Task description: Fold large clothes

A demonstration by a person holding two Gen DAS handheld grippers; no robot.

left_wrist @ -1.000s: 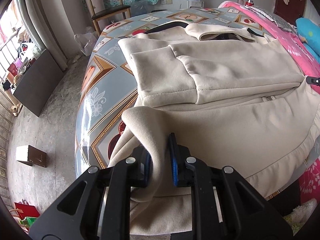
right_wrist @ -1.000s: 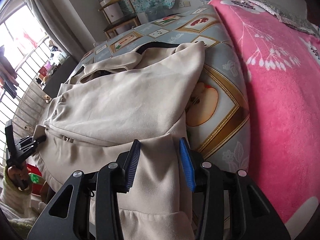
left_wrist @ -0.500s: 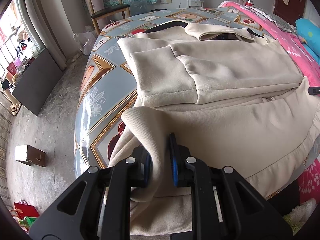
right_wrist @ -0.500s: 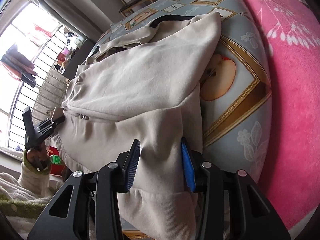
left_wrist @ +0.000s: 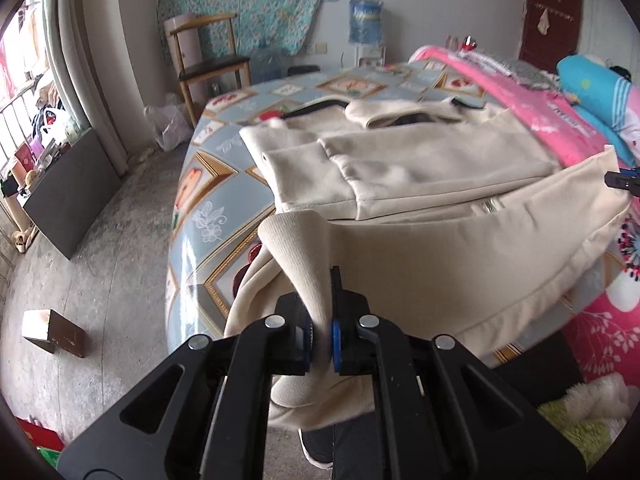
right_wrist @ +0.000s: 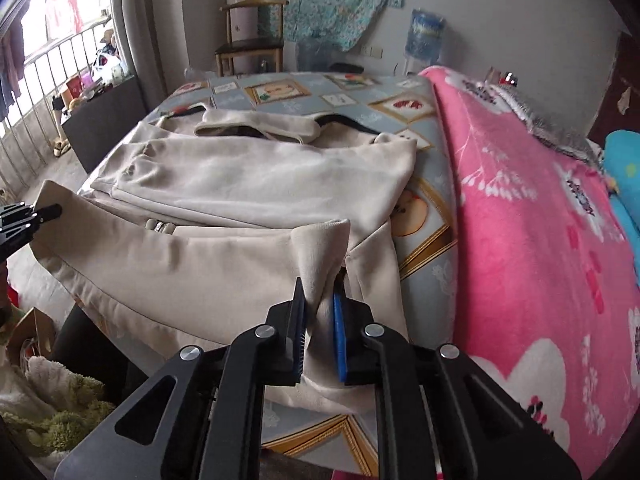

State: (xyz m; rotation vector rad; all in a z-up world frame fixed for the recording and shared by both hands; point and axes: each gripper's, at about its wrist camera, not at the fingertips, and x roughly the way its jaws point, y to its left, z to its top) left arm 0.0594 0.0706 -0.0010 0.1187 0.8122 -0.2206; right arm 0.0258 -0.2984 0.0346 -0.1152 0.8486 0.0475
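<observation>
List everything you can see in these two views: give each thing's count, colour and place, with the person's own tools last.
jacket: one, cream, spread on the bed, hem lifted
bedsheet: one, blue with framed pictures, under the jacket
blanket: one, pink, right side of bed
chair: one, wooden, by the far wall
water bottle: one, blue, far wall
box: one, brown, on the floor
left hand-held gripper: black, shut on the hem's left corner
right hand-held gripper: black, shut on the hem's right corner
</observation>
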